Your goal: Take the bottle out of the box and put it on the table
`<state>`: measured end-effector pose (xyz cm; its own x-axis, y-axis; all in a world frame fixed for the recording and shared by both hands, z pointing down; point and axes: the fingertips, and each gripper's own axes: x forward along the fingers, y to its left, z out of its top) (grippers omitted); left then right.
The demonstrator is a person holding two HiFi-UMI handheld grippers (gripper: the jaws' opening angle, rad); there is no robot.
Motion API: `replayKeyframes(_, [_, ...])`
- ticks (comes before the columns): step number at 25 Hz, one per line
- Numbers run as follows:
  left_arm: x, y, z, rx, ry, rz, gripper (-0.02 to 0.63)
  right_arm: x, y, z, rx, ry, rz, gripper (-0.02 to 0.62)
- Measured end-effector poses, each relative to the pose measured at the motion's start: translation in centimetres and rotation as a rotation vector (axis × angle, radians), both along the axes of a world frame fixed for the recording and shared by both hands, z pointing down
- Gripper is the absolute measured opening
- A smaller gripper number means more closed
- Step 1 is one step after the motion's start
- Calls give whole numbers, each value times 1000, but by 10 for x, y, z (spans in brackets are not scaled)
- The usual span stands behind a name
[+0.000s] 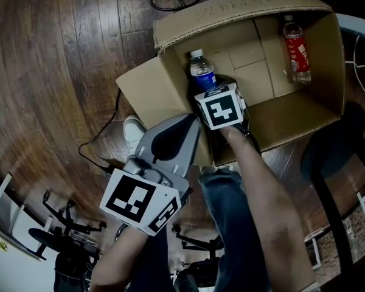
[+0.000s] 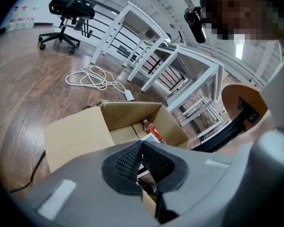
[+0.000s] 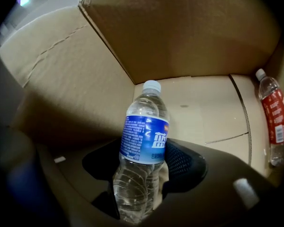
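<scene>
Blue-labelled bottle (image 3: 144, 143) tight between the right gripper's (image 3: 141, 181) jaws, inside box (image 3: 189, 37).

bottle label (image 3: 144, 140) unreadable, box scrawl (image 1: 243, 6) unreadable

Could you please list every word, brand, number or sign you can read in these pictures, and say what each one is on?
Nothing reads clearly.
On the blue-label bottle: white brand characters and fine print, too blurred to read.
On the red-label bottle: print too small to read.
On the box flap: faint handwriting, illegible.
On the marker cubes: black-and-white patterns, no letters.
</scene>
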<state>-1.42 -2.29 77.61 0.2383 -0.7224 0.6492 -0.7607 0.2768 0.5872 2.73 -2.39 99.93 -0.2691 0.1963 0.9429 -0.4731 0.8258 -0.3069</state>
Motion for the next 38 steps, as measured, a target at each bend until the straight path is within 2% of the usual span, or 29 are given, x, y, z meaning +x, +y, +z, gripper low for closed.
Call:
replayKeyframes(6, [0,6,0,-15,-17,12,-3,-5,-5,-11,34,-38,18,261])
replayKeyframes(15, [2,3,-24,-45,2,-14,-3,-14,-19,-68,80,-99,67,262])
replayKeyframes(24, [-2,-14,-93,7,-33,68,-3,-17,-32,-162,152,-159,120,264])
replayKeyframes(34, [-8,-33,-191,71,-76,136,-3,-25,-49,-299,247,-262,200,264])
replayKeyframes(38, [-9,-42,-234,110,-87,167,-3,-28,-55,-357,278,-309,267,264])
